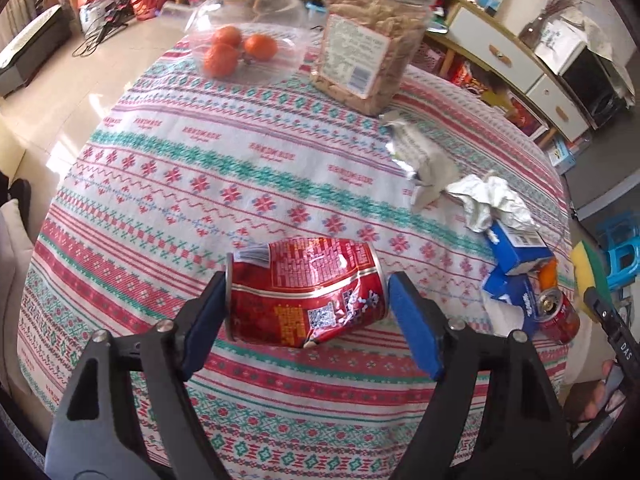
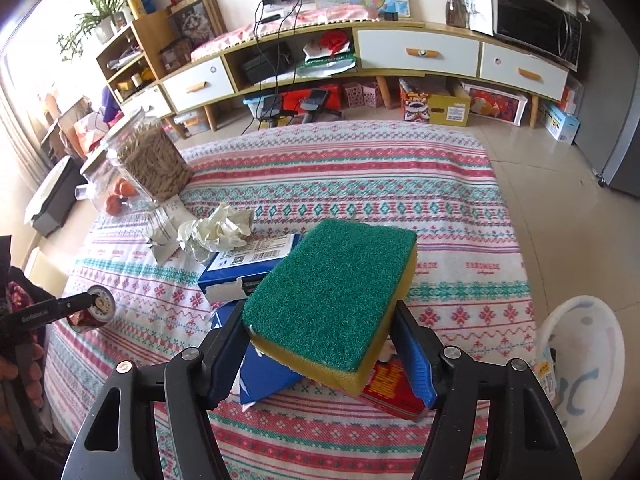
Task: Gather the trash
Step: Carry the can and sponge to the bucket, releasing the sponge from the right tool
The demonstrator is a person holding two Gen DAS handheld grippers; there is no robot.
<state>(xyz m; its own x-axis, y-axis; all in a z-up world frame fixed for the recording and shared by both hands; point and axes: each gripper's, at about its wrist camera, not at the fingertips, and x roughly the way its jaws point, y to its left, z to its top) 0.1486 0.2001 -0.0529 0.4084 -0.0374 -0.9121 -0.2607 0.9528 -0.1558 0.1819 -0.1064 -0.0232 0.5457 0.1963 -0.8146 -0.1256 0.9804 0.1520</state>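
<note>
My left gripper is shut on a crushed red can, held end to end between the blue pads over the patterned tablecloth. My right gripper is shut on a green and yellow sponge, held above the table. On the cloth lie a crumpled white paper, a silver foil wrapper, torn blue boxes, and a second red can. The held can also shows at the left of the right wrist view.
A glass jar with oranges and a plastic jar of snacks stand at the table's far side. A white bin stands on the floor right of the table. A red packet lies under the sponge.
</note>
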